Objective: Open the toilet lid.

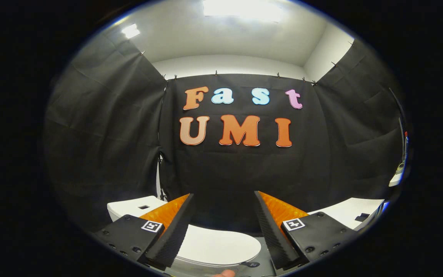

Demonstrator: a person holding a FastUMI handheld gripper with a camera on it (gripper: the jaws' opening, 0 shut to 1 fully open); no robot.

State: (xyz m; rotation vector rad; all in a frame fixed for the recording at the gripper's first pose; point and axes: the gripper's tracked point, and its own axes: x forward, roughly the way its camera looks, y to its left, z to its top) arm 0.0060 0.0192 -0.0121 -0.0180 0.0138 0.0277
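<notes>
Looking forward along the tool [223, 227], we see its two fingers [167, 238] spread wide apart, with nothing held between them; the tool is open and touches nothing that we can make out. Each finger carries a small square black-and-white marker [152, 226] on its flat housing.

Below and between the fingers lies the white, smooth, rounded plastic toilet lid [221, 246]. We see it lying flat and closed on the seat, its curved front edge facing us and its broad top catching the ceiling light. The fingers hang above it, apart from it, with the lid's middle showing in the gap between them. Behind the left finger stands the white ceramic toilet tank [129, 206], with a small dark rectangular opening on its top. Beyond the right finger we see a flat white surface [354, 211] bearing a small dark object [362, 217] near its far edge; it is too small and distorted for us to say what it is.

Just ahead of the lid's front edge, at the very bottom, a rounded pale tip [224, 273] shows, probably a fingertip of the person holding the tool, though so little of it shows that we cannot be sure.

Black cloth drapes [102, 134] close off the booth behind and beside the toilet, and a bright rectangular ceiling lamp [240, 9] glows overhead.
</notes>
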